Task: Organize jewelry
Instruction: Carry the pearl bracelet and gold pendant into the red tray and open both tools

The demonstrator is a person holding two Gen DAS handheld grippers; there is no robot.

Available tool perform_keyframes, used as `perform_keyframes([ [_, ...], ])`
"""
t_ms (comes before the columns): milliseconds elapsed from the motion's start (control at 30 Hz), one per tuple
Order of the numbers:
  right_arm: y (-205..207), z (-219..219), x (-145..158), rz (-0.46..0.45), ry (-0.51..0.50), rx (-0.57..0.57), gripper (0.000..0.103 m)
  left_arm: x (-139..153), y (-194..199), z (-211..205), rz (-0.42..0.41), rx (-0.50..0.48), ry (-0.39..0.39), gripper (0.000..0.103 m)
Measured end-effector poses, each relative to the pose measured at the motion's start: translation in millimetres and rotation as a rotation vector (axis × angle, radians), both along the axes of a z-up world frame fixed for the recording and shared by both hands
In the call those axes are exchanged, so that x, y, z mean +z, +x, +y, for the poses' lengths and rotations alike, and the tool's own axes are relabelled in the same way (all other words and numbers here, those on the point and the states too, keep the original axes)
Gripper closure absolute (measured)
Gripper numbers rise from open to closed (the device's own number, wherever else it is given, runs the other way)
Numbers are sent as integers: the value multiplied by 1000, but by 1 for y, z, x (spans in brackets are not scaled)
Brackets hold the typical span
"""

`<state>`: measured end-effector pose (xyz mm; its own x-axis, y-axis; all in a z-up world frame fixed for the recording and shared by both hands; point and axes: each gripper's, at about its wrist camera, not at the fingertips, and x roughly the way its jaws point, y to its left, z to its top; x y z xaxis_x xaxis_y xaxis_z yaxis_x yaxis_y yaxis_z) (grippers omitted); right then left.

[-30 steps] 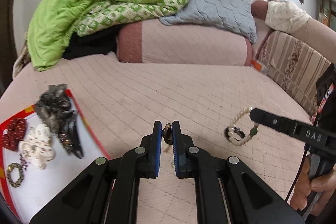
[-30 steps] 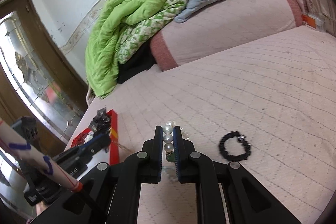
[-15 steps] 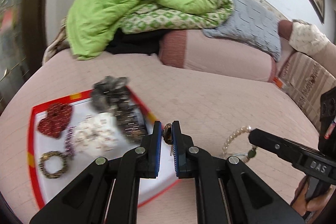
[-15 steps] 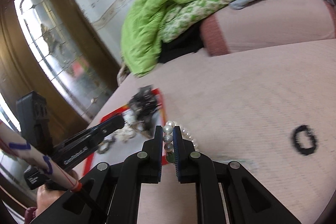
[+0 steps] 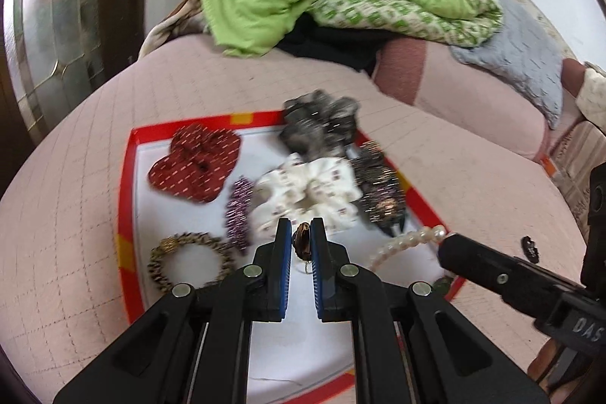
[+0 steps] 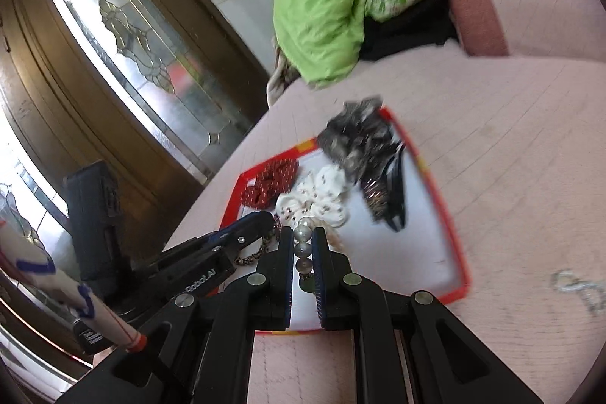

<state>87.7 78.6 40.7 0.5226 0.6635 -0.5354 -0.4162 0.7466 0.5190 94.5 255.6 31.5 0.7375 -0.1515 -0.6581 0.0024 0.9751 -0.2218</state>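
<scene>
Hovering above the red-rimmed tray (image 5: 127,199), the left tongs (image 5: 301,237) pinch a small brown pendant (image 5: 302,242) while the right tongs (image 6: 302,248) clamp a pearl bracelet (image 6: 303,245).

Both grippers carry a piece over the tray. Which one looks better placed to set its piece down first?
Probably the left gripper: its small brown pendant hangs over bare white floor of the red-rimmed tray. The right gripper's pearl bead bracelet hangs nearer the tray's edge.
</scene>
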Motion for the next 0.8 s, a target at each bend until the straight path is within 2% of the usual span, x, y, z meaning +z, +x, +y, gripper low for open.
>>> perform_keyframes([
  [133, 16, 9, -12, 11, -57, -17, 92, -9, 5, 7, 29, 13, -4, 94],
  [300, 29, 0, -22, 23, -134, -56, 92, -13, 9, 4, 51, 14, 8, 94],
  [800, 29, -3, -42, 70, -204, -60, 91, -21, 15, -4, 82, 5, 38, 94],
])
